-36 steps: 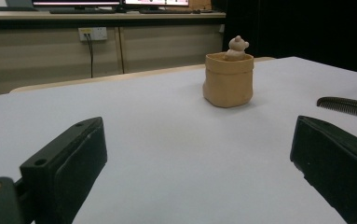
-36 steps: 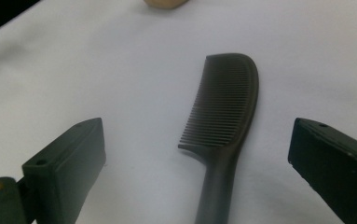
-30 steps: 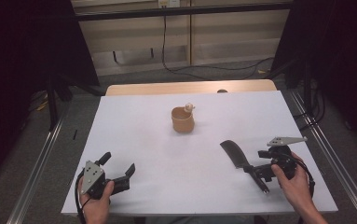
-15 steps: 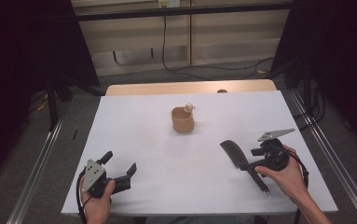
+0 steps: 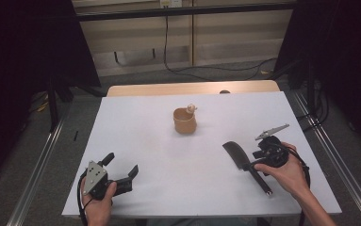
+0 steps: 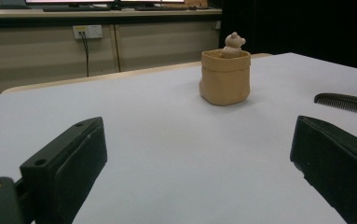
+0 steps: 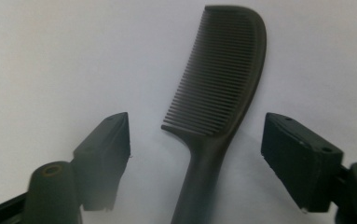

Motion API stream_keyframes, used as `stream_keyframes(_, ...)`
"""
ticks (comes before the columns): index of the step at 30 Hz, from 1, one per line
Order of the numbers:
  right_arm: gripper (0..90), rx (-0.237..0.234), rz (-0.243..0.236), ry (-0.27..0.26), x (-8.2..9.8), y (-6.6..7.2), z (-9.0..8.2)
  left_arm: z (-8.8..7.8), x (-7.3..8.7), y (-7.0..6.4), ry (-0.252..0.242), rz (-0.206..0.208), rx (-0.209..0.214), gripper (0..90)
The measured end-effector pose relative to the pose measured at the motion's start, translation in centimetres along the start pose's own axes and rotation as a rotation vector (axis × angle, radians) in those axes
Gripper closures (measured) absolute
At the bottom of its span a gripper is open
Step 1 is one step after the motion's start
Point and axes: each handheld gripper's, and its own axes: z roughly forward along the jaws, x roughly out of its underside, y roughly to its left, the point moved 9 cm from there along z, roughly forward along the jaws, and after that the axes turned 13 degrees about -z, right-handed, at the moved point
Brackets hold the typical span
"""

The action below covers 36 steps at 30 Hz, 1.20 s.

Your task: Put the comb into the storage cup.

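The comb (image 7: pixel 223 93) has its handle end cut off between the right gripper (image 7: pixel 195 154), whose jaws have just been closing but stand apart. A small bear figure (image 6: pixel 233 44) sits half-hidden in the tan pot (image 6: pixel 225 77). The left gripper (image 6: pixel 195 158) gapes wide.

On the table (image 5: pixel 135 122), the cup (image 5: pixel 184 120) stands just past centre toward 12 o'clock, a small figure (image 5: pixel 191 108) inside it. The comb (image 5: pixel 244 162) lies at 4 o'clock from the cup, well apart.
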Motion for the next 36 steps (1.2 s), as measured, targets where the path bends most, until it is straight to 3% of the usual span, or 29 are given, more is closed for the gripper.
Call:
stream_keyframes(9, 39.4, 0.017, -0.007, 0.091, 0.4, 0.1, 0.4, 0.1, 0.1, -0.1, 0.003, 0.002, 0.001, 3.8)
stream_keyframes(12, 45.2, 0.011, 0.013, 0.12, 0.6, 0.2, 0.4, 0.1, 0.1, -0.1, 0.001, 0.0, 0.002, 3.8)
stream_keyframes(16, 47.5, 0.012, 0.017, 0.121, 0.7, 0.0, 0.5, 0.1, 0.1, -0.1, 0.004, 0.0, 0.004, 3.8)
stream_keyframes(21, 51.5, 0.007, 0.005, 0.162, 1.2, 0.3, 0.9, 0.1, 0.0, -0.1, 0.004, -0.003, 0.009, 3.8)
stream_keyframes(30, 61.0, 0.055, -0.029, 0.208, 1.5, 0.1, 1.2, 0.0, 0.1, 0.0, 0.005, -0.007, 0.01, 3.8)
stream_keyframes(36, 63.5, 0.06, -0.016, 0.214, 1.6, 0.1, 1.3, 0.1, 0.1, -0.1, 0.008, -0.004, 0.014, 3.8)
